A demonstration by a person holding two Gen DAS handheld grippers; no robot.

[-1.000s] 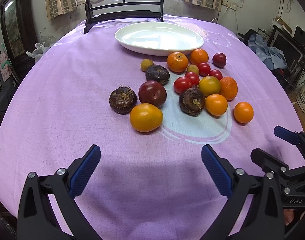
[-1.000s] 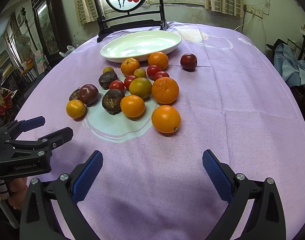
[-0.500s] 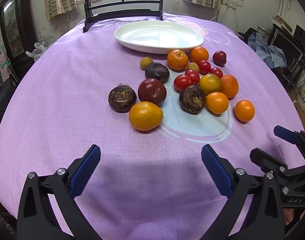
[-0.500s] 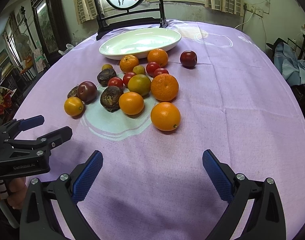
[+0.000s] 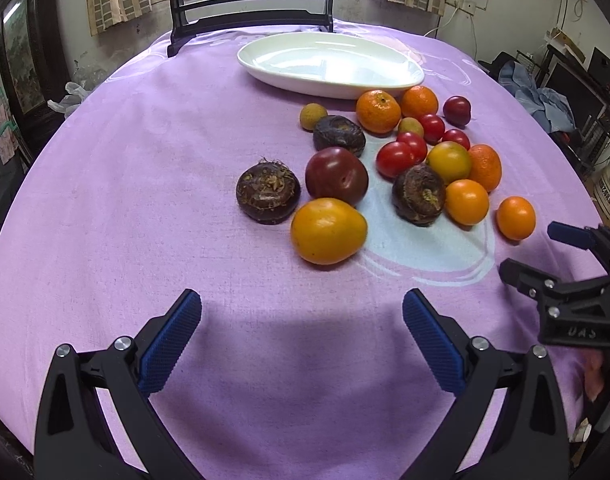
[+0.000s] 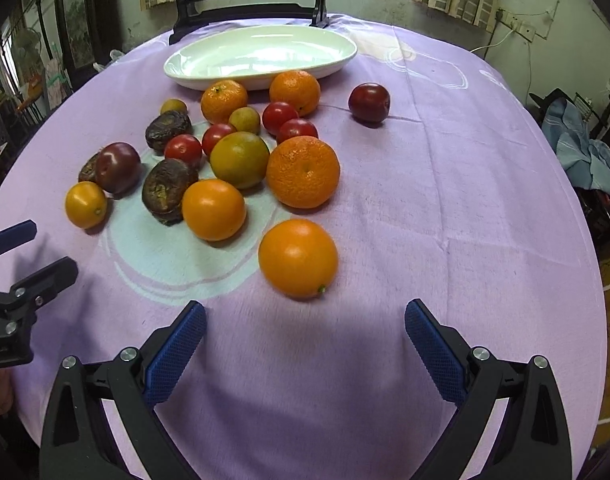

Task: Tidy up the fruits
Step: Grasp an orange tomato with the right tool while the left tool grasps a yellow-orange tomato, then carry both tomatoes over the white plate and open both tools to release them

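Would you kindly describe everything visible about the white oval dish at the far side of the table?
The white dish is a glossy, shallow oval platter, ceramic by its look, with a raised rim and a pale greenish sheen inside reflecting the window. It holds nothing and lies flat on the purple tablecloth, in front of a dark wooden stand. Two mandarins sit close against its near edge; whether they touch it is unclear.
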